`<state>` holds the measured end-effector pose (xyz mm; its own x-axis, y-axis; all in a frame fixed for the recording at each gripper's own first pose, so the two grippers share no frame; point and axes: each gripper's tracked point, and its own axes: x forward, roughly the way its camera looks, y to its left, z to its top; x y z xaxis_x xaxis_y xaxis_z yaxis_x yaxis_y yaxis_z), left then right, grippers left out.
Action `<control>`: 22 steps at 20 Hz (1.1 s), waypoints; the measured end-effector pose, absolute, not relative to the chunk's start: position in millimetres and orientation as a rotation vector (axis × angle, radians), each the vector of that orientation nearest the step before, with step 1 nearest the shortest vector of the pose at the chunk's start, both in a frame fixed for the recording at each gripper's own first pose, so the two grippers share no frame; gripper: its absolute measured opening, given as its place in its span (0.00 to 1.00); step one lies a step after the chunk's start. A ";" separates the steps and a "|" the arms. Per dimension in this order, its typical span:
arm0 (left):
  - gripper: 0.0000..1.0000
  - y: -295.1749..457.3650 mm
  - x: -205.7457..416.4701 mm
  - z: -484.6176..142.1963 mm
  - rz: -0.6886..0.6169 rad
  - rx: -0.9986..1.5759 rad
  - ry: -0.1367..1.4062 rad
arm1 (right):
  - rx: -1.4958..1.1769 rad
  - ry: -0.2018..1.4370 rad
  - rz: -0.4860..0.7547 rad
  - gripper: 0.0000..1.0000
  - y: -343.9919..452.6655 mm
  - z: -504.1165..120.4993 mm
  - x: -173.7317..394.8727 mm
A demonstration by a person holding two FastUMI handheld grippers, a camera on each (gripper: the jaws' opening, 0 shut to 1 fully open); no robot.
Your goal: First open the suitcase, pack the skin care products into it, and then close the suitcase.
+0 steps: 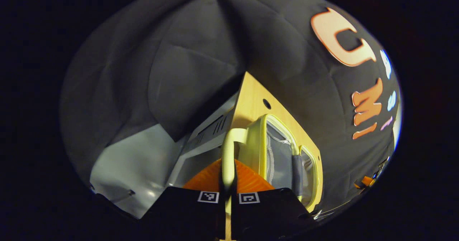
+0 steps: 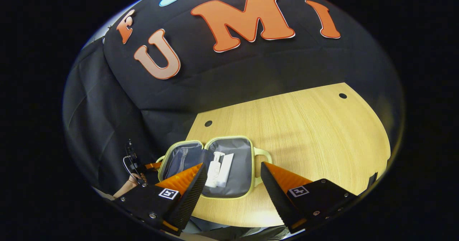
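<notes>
On the wooden table (image 2: 304, 126) the pale green suitcase (image 2: 229, 194) lies spread open, both grey-lined halves up, with two white skin care products (image 2: 219, 169) side by side in its right half. At its left edge, the left gripper (image 1: 228, 183) is clenched on the suitcase handle (image 1: 228, 151), both orange fingers pressing the loop. To the right, the right gripper (image 2: 232, 183) hangs released above the case, fingers wide apart, touching nothing. A hand (image 2: 133, 182) low at the left is mostly cut off. The left half's contents are hard to make out.
</notes>
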<state>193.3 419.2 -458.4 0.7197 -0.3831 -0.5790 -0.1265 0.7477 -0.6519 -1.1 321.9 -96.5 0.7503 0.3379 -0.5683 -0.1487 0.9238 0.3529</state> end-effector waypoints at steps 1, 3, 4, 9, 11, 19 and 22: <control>0.04 418.6 192.8 -449.0 -0.146 -0.725 0.788 | 0.306 0.666 0.278 0.95 321.0 -94.6 -1.6; 0.06 413.5 186.7 -427.9 -0.113 -0.693 0.828 | 0.320 0.654 0.295 0.95 317.7 -89.8 -1.3; 0.04 409.5 185.3 -411.5 -0.119 -0.668 0.812 | 0.325 0.646 0.306 0.95 316.5 -87.8 -1.2; 0.06 367.5 184.1 -308.8 -0.154 -0.647 0.699 | 0.322 0.617 0.362 0.95 295.4 -78.6 3.3; 0.06 340.5 177.0 -278.7 -0.171 -0.605 0.683 | 0.333 0.604 0.390 0.95 285.0 -75.1 6.2; 0.06 219.5 170.0 -202.5 -0.180 -0.398 0.674 | 0.312 0.535 0.422 0.95 199.3 -56.6 13.8; 0.06 172.0 172.3 -198.7 -0.157 -0.277 0.687 | 0.309 0.527 0.415 0.95 162.8 -54.4 12.5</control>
